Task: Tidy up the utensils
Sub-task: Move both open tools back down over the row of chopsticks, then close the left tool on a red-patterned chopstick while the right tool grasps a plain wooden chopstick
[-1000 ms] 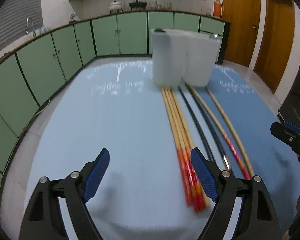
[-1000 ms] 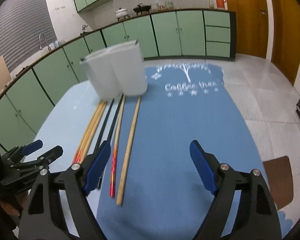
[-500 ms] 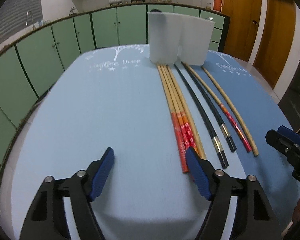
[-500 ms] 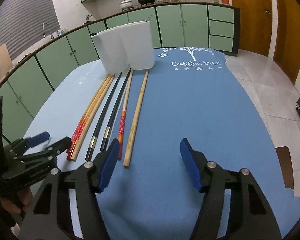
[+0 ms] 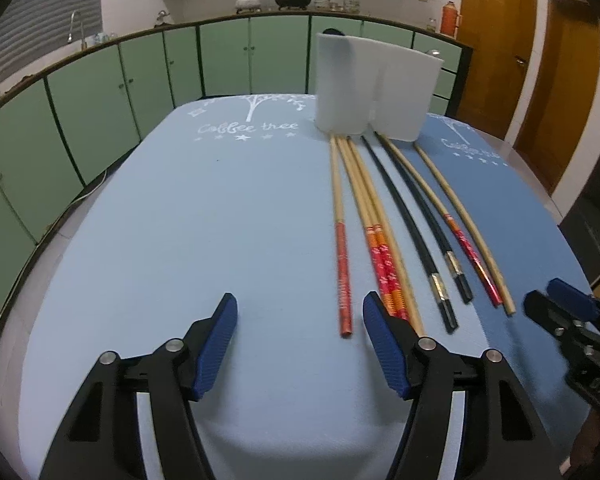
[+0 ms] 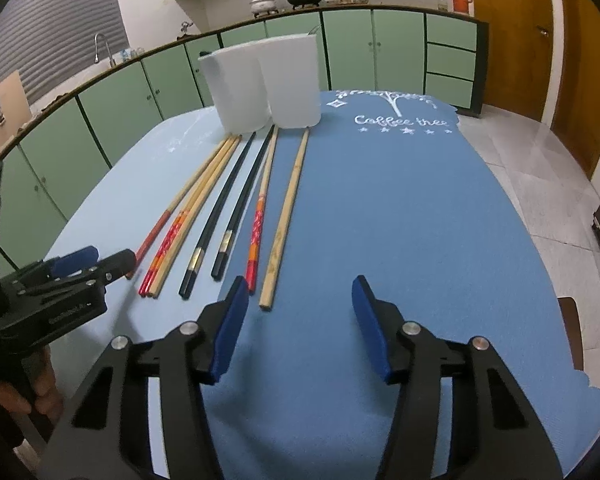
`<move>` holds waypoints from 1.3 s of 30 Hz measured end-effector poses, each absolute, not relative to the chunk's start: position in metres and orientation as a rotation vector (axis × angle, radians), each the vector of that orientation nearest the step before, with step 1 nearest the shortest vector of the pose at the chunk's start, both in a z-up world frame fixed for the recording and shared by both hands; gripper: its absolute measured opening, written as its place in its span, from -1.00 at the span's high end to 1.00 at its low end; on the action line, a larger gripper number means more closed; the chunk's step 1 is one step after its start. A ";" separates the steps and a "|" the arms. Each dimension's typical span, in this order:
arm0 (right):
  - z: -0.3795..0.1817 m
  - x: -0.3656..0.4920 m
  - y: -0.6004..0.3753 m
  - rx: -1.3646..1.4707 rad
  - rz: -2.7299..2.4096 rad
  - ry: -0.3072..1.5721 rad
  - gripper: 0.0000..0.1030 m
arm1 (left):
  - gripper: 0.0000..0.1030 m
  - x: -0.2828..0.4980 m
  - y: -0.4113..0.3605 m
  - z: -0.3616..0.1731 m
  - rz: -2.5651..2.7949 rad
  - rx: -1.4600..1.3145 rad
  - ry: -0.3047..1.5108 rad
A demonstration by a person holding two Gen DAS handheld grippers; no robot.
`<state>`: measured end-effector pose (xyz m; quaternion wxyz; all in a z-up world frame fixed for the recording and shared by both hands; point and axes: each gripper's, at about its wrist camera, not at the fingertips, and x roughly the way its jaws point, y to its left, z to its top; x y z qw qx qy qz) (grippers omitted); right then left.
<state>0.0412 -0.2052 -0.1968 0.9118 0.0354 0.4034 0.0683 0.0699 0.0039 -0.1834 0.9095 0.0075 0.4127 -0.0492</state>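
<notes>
Chopsticks (image 5: 384, 240) lie fanned mid-frame on the bench (image 5: 180, 220), tips toward the white holder (image 5: 374, 88), presumably their destination. Left tool (image 5: 300, 320) and right tool (image 6: 296, 304): jaws apart, empty, just been narrowing, likely sizing for a pick.

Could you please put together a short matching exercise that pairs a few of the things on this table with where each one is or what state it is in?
Column one:
1. white holder
2. black chopsticks
3. plain wooden chopstick
4. left gripper

Column two:
a. open, nothing between its pads
b. upright at the far end of the chopsticks
c. outermost, on the darker blue mat
d. side by side in the middle of the row

Pairs: 1-b, 2-d, 3-c, 4-a
</notes>
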 end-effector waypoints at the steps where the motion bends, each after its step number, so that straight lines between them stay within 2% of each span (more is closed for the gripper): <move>1: -0.199 0.041 -0.204 0.064 0.147 0.840 0.11 | -0.25 0.069 0.003 -0.183 -0.106 0.019 0.850; 8: -0.207 0.043 -0.193 -0.004 0.147 0.858 0.27 | -0.25 0.066 0.003 -0.185 -0.106 0.017 0.856; 12: -0.208 0.044 -0.197 -0.016 0.142 0.846 0.45 | -0.25 0.066 0.006 -0.185 -0.100 0.018 0.855; 24: -0.209 0.050 -0.191 -0.025 0.124 0.835 0.51 | -0.25 0.065 -0.002 -0.191 -0.117 0.019 0.858; 32: -0.210 0.053 -0.190 -0.019 0.112 0.827 0.61 | 0.23 0.069 -0.005 -0.192 -0.115 0.014 0.855; 39: -0.211 0.053 -0.189 -0.028 0.106 0.827 0.62 | 0.30 0.076 -0.015 -0.192 -0.108 0.028 0.862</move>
